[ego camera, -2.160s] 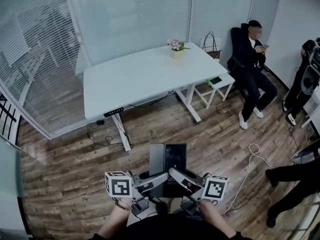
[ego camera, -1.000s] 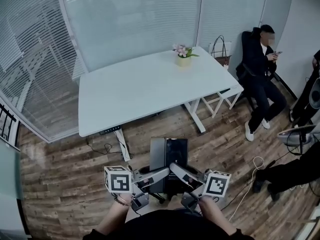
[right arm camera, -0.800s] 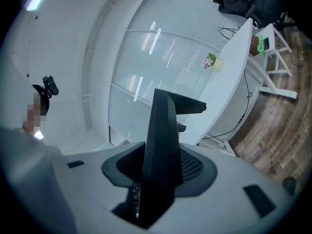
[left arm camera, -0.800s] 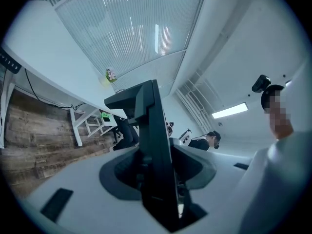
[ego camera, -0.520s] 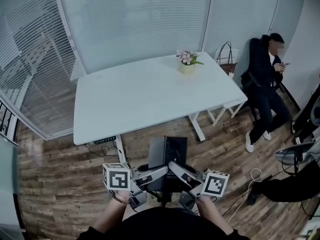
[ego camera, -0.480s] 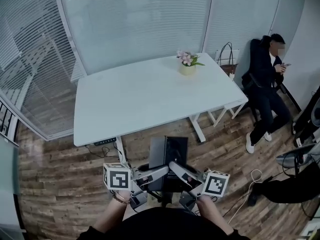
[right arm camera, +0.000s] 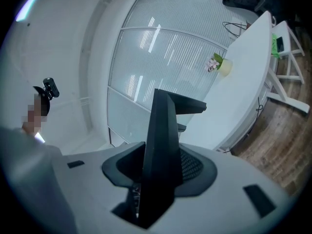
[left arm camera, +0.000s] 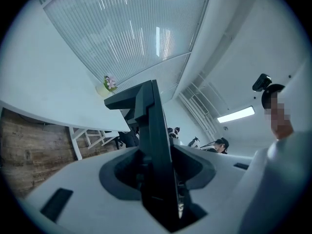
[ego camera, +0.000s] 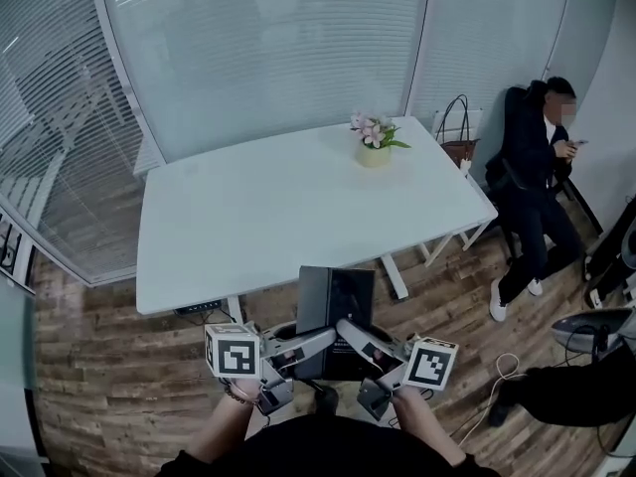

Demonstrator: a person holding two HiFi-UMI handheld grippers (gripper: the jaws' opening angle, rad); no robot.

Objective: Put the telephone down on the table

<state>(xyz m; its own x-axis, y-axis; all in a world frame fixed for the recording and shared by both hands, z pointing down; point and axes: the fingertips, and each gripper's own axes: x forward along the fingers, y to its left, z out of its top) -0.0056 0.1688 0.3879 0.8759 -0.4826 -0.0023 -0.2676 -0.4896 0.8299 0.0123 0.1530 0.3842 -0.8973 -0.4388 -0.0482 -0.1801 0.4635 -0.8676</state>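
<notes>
While near the table (ego camera: pixel 248 207) edge, telephone (ego camera: pixel 336 296) between left claw (ego camera: pixel 316 346) and right claw (ego camera: pixel 360 344), both clamped on it

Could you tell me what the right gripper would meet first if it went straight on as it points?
The right gripper clamps the telephone; past that, probably the white table, though depth is unclear.

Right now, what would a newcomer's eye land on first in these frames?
The dark telephone stands out first, low in the middle of the head view, clamped between the left gripper and right gripper. Just beyond it spreads the white table, with a flower pot near its far right corner; a seated person is off to the right.
</notes>
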